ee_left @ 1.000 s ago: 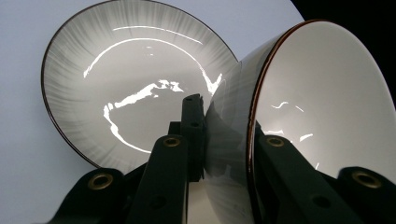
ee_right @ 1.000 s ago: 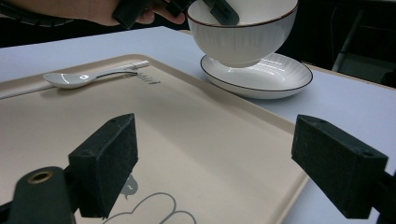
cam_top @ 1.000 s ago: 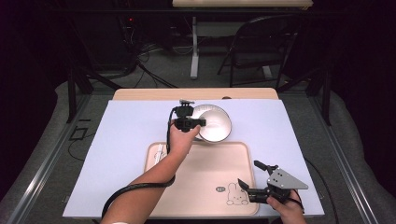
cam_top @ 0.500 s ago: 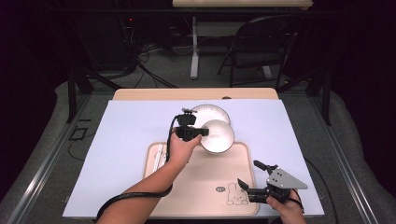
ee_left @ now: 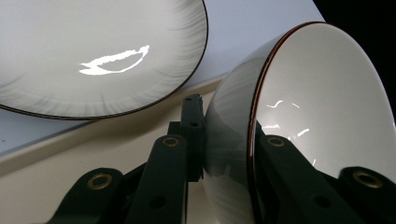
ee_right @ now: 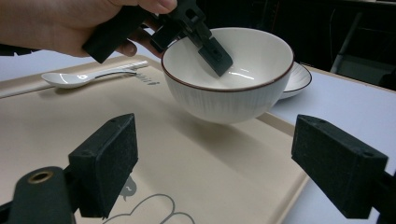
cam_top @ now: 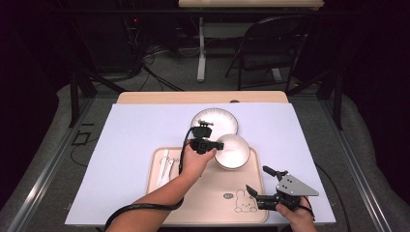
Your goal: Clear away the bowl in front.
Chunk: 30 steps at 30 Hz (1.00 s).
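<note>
White sheet over the table, dark room with a chair and cables behind; a beige tray lies on it at the near edge. White bowl with a dark rim hangs over the tray's far right corner, mouth up and tipped slightly, clear of the tray floor in the right gripper view. Round, so no long axis to note. Left gripper is clamped on the bowl's wall, one jaw inside, one outside, as the left gripper view shows close up. White plate lies on the sheet just beyond the tray. A second ago the bowl sat over that plate; it has since come toward the person and lower, onto the tray side. Right gripper rests at the tray's near right corner, jaws wide with nothing between them, unmoved. Right gripper view alone gives a clear white spoon on the tray's left part; the high view shows a rabbit drawing on the tray.
</note>
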{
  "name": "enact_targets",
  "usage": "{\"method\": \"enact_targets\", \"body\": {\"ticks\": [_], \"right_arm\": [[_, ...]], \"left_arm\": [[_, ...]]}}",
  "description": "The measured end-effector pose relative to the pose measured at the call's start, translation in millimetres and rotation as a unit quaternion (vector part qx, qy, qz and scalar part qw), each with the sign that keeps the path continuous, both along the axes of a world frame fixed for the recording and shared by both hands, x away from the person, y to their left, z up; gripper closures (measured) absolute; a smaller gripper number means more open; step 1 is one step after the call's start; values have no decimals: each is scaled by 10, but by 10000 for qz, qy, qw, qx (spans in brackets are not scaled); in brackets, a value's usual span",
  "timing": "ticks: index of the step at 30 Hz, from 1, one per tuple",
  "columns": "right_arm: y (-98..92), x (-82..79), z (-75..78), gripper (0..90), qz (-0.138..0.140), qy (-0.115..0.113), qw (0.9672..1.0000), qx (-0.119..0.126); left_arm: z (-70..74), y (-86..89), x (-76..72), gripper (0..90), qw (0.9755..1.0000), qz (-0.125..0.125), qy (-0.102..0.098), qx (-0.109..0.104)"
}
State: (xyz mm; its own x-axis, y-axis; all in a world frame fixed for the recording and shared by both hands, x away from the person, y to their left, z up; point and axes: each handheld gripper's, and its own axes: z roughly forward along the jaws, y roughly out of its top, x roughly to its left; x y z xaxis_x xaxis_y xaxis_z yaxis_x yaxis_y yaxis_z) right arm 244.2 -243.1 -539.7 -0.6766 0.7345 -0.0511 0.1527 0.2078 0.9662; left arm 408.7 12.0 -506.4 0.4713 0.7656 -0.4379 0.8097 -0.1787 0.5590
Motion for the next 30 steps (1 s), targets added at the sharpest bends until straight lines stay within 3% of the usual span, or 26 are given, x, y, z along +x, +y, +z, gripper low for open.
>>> {"method": "enact_targets", "body": {"ticks": [9,21,30], "right_arm": [[7,0,1,141,13,-13,10000,-17],[11,1,0,141,23,-5,10000,-18],[10,-1,1,141,32,-1,10000,-9]], "left_arm": [[-65,-177,10,791,9999,-105,92,5],[-155,-409,78,790,9997,-61,230,-79],[-214,-491,107,770,9995,-39,290,-83]]}}
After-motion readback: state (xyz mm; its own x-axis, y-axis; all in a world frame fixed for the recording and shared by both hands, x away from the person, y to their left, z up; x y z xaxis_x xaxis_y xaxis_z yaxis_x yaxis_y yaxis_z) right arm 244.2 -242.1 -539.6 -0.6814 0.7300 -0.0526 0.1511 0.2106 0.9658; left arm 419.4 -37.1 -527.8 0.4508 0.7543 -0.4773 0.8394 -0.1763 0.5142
